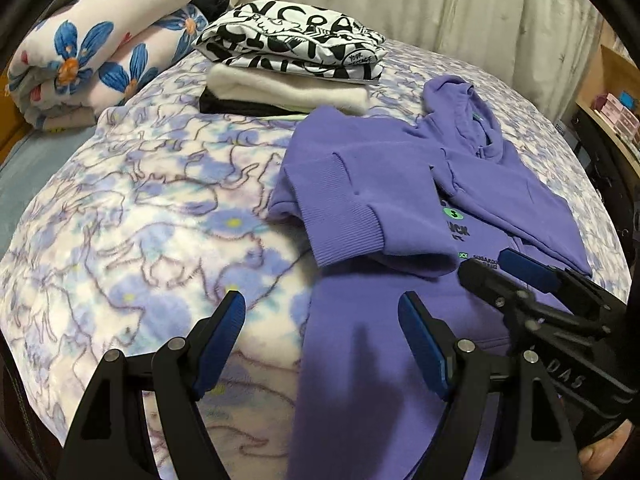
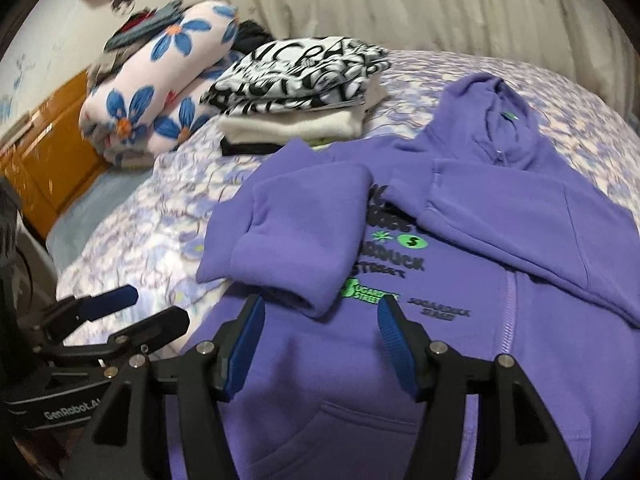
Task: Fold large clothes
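Note:
A purple zip hoodie (image 1: 380, 184) (image 2: 500, 216) lies front up on the bed, hood at the far end. Both sleeves are folded across the chest, with the left sleeve's ribbed cuff (image 1: 344, 220) lying over the green and black print (image 2: 372, 292). My left gripper (image 1: 322, 304) hovers open over the hoodie's near left edge, nothing between its blue pads; it shows low on the left in the right wrist view (image 2: 154, 304). My right gripper (image 2: 321, 306) hangs open above the lower front by the sleeve end, and it holds nothing. It also appears at the right in the left wrist view (image 1: 488, 268).
The bedspread (image 1: 140, 200) has a pale purple animal pattern. A stack of folded clothes (image 1: 292, 52) sits beyond the hoodie, topped by a black-and-white print. A rolled floral blanket (image 1: 92, 40) lies far left. A wooden panel (image 2: 48, 152) lines the left side, curtains the back.

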Motion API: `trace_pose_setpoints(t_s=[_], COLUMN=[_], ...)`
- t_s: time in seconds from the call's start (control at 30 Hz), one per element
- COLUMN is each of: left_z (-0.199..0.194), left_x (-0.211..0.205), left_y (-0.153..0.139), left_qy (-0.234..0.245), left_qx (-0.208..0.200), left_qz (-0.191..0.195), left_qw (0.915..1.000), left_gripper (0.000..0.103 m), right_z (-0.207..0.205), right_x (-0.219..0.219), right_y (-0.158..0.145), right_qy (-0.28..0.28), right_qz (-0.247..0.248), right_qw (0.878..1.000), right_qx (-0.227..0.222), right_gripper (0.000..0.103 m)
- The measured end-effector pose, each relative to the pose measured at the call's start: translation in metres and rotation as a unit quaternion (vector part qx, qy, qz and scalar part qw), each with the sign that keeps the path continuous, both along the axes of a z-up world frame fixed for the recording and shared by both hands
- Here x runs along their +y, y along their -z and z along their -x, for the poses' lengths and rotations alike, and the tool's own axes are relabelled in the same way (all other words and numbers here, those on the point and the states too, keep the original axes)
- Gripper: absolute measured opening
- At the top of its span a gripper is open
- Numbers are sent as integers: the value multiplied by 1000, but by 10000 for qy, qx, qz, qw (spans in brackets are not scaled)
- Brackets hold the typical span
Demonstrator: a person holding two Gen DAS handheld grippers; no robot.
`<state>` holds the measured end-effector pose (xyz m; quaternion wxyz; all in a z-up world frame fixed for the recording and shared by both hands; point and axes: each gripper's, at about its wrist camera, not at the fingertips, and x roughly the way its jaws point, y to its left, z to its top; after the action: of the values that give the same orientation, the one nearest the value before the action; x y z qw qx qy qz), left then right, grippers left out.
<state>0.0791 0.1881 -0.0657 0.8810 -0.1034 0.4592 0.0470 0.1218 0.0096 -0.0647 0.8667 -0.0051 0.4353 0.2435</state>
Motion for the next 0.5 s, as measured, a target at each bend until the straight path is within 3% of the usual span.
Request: trace_pose_setpoints(t_s=[0.27, 0.5], left_z=[5, 12], left_x=[15, 28], left_y=[8, 14], left_qy=[-241, -391], left_qx=[72, 169], left_qz=[54, 66], left_qw=[9997, 9991], left_gripper=[77, 77], right_z=[-6, -13], right_x=[39, 79], right_y=[6, 20], right_qy=[-508, -876], right_qz=[626, 1494], right_qw=[9965, 9835], right_qx=[-212, -528], right_gripper=[59, 59])
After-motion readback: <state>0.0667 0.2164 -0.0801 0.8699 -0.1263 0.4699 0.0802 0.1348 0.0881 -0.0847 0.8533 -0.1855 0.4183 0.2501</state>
